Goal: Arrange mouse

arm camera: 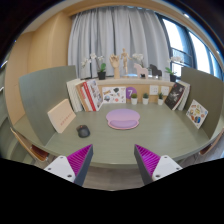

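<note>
A small dark mouse (84, 130) lies on the green table top (110, 145), to the left, well beyond my fingers. A round purple mat (123, 118) lies at the middle of the table, farther back and right of the mouse. My gripper (113, 160) is open and empty above the table's near edge, its magenta pads (78, 158) spread wide apart. Nothing stands between the fingers.
Books and cards (87, 95) lean upright along the back of the table, with more at the right (196, 112) and a tan card at the left (61, 115). Small plants and figures (120, 65) stand on the windowsill before grey curtains.
</note>
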The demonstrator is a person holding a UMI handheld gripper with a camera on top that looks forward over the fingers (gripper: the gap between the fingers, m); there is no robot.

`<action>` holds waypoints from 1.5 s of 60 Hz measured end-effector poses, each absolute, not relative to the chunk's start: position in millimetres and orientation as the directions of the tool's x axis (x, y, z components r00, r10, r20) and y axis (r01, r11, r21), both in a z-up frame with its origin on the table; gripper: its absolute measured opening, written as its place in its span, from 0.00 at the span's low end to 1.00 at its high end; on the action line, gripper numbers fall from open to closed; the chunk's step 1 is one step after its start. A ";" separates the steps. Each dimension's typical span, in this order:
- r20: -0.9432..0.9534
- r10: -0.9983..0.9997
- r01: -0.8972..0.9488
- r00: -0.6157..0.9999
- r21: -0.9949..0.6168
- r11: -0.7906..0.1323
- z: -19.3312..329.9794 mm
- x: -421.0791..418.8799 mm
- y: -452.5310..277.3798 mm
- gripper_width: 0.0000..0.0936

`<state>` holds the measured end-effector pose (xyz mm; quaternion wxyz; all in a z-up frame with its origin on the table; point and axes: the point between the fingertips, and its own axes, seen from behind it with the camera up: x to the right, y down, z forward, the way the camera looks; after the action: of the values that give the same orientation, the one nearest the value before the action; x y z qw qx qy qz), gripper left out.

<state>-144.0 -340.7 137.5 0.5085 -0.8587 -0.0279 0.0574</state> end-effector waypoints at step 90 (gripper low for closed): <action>0.002 -0.060 -0.042 0.998 -0.696 -0.717 -18.6 -325.3 -76.8 0.55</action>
<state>-325.3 -76.8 -18.6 0.3750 -0.9265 0.0275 -0.0122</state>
